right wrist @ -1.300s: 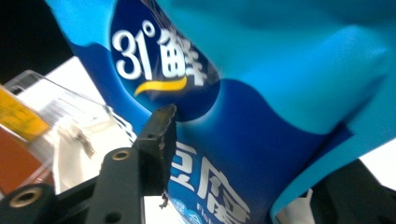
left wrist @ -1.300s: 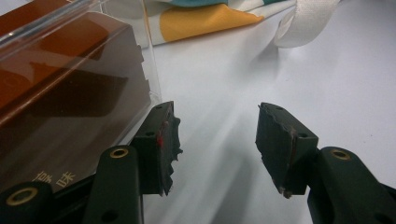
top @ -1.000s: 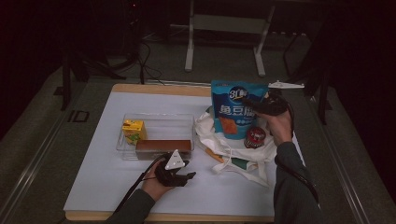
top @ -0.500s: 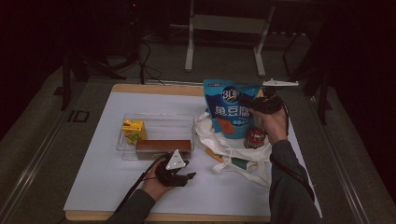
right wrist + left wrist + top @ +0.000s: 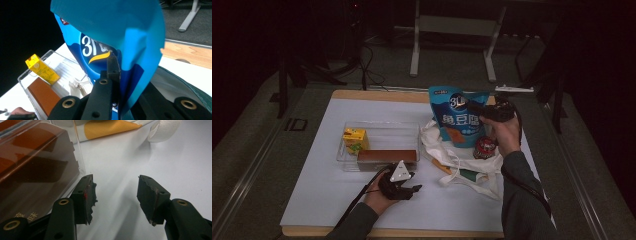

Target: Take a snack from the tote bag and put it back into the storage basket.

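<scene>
**Blue pouch gripped and carried left of the bag**

Since the earlier frames the blue pouch (image 5: 457,117) has shifted left and tilted, away from its place above the cloth bag (image 5: 462,167) and toward the clear bin (image 5: 379,127). The right tongs (image 5: 494,112) have just been closing, and the right gripper view shows them clamped on the pouch's side edge, with the film folded between the pads. The left tongs (image 5: 404,187) lie low on the tabletop (image 5: 327,200) just in front of the bin, their jaws apart with nothing between them; in the left gripper view the bin's wall stands just beside one pad (image 5: 86,195).

The work looks like unloading the bag into the bin, and it seems about halfway. A yellow carton (image 5: 353,140) and a brown box (image 5: 387,156) already sit in the bin. The pouch hangs off the tabletop in the right tongs, near the bin's far right corner but not yet over it. A red-lidded jar (image 5: 484,147) and a flat green-and-orange item (image 5: 462,172) lie on the bag, untouched. What is left, I judge: carry the pouch over the bin, lower it, release, then fetch the rest.
</scene>
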### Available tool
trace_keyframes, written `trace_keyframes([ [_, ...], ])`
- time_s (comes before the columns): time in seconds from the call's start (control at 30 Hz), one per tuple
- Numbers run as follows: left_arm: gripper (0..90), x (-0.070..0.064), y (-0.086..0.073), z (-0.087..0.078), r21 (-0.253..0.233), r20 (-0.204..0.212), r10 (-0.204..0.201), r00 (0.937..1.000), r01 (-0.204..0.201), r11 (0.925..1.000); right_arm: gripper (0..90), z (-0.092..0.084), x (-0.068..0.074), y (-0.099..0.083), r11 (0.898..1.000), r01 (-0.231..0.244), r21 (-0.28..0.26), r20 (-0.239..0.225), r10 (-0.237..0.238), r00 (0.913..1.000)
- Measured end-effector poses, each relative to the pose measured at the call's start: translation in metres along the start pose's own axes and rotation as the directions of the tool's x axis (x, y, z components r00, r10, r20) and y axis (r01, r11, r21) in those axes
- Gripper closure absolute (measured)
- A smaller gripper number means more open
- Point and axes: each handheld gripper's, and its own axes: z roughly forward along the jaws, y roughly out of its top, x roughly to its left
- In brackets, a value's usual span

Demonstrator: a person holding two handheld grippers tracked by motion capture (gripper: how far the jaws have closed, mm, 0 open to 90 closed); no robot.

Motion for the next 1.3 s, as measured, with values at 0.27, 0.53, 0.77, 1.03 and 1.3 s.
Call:
trace_keyframes([
  [0.27,47.2,0.000,0.000,0.000,0.002,0.002,0.000,1.0000,0.000,1.0000,90.0,-0.007,0.007,0.007,1.000,-0.013,-0.025,-0.017,0.012,0.9998],
  [0.53,47.2,0.000,0.000,0.000,0.003,0.002,-0.001,1.0000,0.001,1.0000,90.0,-0.015,0.017,0.016,0.999,-0.001,-0.043,-0.045,-0.001,0.9990],
  [0.77,47.2,0.000,0.000,0.000,0.008,0.002,0.004,1.0000,-0.004,1.0000,90.0,-0.019,0.023,0.022,0.999,0.012,-0.035,-0.079,-0.015,0.9968],
  [1.03,47.2,0.000,0.000,0.000,0.010,0.002,0.007,1.0000,-0.007,0.9999,90.0,-0.024,0.029,0.027,0.999,0.010,-0.041,-0.096,-0.014,0.9953],
  [1.3,47.2,0.000,0.000,0.000,0.011,0.000,0.009,1.0000,-0.009,0.9999,90.0,-0.028,0.032,0.031,0.998,-0.009,-0.065,-0.125,0.001,0.9922],
])
